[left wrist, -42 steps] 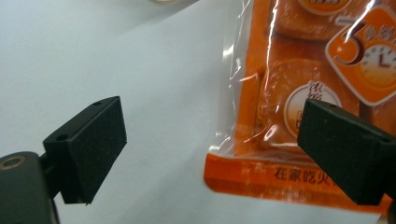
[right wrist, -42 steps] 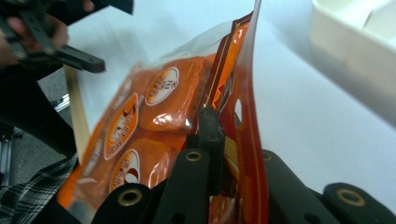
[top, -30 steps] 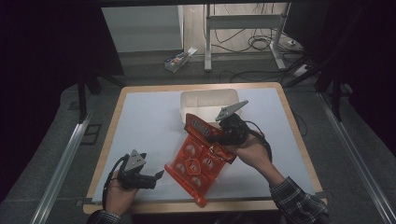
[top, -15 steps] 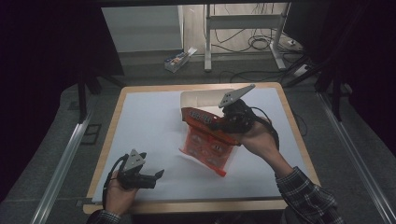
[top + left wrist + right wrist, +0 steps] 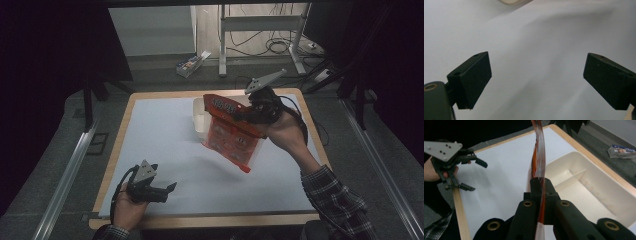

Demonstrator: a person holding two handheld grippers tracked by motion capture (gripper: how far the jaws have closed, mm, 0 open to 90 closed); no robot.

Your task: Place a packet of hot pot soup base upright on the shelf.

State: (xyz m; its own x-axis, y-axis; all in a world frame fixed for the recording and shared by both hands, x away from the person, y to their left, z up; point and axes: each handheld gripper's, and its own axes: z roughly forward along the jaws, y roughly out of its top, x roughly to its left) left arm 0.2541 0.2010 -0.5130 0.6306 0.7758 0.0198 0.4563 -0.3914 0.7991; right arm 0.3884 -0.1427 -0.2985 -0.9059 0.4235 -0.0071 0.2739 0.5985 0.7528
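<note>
- Your left gripper sits near the front left corner of the worktop, well apart from the bin, low over the white sheet.
- In the left gripper view its pads stand wide apart with only bare white surface between them, so that gripper is released and grasps nothing.
- In the right gripper view the same left gripper shows at the worktop's far edge, jaws spread, your hand behind it.
- The red bag hangs in the air just in front of the bin and partly over its near side, tilted, its top edge up by the bin and its bottom corner pointing toward you and to the right.
- The bin is cream, stands at the back middle of the worktop, and has a divider inside; both compartments that you can see are bare.
- Your right gripper is clenched on the bag's upper right edge, just right of the bin; in the right gripper view the jaws pinch the bag edge-on.
</note>
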